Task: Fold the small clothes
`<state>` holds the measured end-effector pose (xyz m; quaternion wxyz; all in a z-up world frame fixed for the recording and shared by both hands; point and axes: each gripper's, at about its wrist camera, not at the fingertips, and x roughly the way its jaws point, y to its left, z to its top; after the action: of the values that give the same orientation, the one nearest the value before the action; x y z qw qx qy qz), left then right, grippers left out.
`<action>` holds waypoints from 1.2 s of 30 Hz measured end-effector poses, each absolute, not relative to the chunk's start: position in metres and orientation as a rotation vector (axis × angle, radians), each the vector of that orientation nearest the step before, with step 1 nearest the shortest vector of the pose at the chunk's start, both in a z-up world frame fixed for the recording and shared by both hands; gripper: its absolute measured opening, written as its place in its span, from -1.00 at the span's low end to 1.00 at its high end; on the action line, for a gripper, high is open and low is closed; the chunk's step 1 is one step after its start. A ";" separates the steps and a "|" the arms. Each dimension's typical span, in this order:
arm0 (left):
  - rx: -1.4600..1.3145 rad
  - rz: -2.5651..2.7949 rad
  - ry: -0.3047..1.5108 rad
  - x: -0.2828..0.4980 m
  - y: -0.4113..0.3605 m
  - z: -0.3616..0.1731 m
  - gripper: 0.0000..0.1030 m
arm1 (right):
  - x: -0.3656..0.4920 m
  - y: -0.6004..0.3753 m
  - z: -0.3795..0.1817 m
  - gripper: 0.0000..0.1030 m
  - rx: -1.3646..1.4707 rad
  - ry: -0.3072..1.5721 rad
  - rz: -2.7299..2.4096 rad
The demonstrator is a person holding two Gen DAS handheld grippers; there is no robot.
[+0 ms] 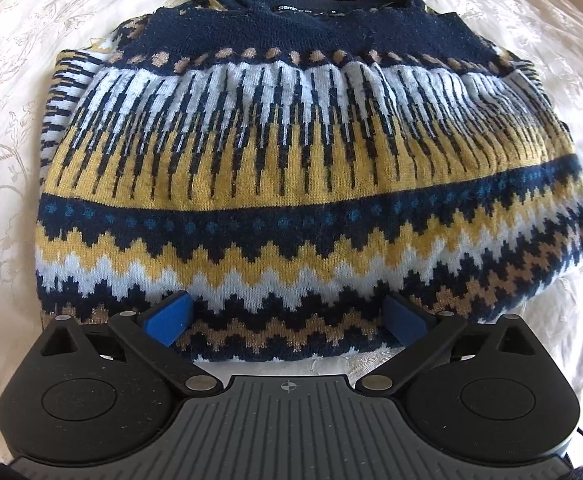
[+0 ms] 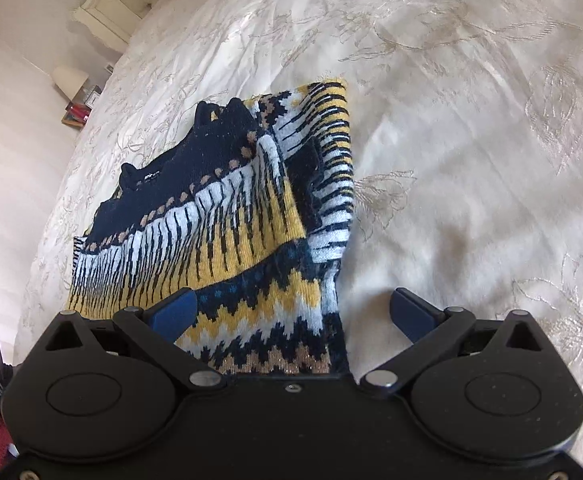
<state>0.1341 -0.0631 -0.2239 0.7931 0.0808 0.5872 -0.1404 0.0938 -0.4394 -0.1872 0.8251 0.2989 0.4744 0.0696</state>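
Left wrist view: the navy, mustard and white patterned knit sweater [image 1: 303,176] fills mid-frame on the cream embroidered bedspread [image 1: 19,92], collar at top, sleeves tucked in along both sides. Left gripper [image 1: 287,316] spread wide at the lower hem, pinching nothing. Right wrist view: right gripper [image 2: 291,314] likewise spread at the sweater's lower right corner, right edge layered. Judgement: side folds done; hem-to-collar fold remains.

Folded sweater [image 1: 291,184] on bedspread [image 1: 19,128]
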 end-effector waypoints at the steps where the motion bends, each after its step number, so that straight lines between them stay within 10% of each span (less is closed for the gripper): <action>1: 0.173 -0.304 1.263 0.134 -0.063 -0.224 0.99 | 0.097 -0.441 -0.188 0.99 0.646 1.008 0.155; 17: 0.035 -0.325 1.137 0.164 -0.071 -0.161 0.98 | 0.146 -0.450 -0.210 1.00 0.722 1.034 0.243; 36: 0.101 -0.164 1.317 0.263 -0.105 -0.223 1.00 | 0.154 -0.476 -0.222 1.00 0.863 0.990 0.377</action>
<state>0.2633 -0.1048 -0.2225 0.7865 0.0467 0.6111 -0.0761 0.1538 -0.4757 -0.2224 0.7756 0.3988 0.4573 0.1740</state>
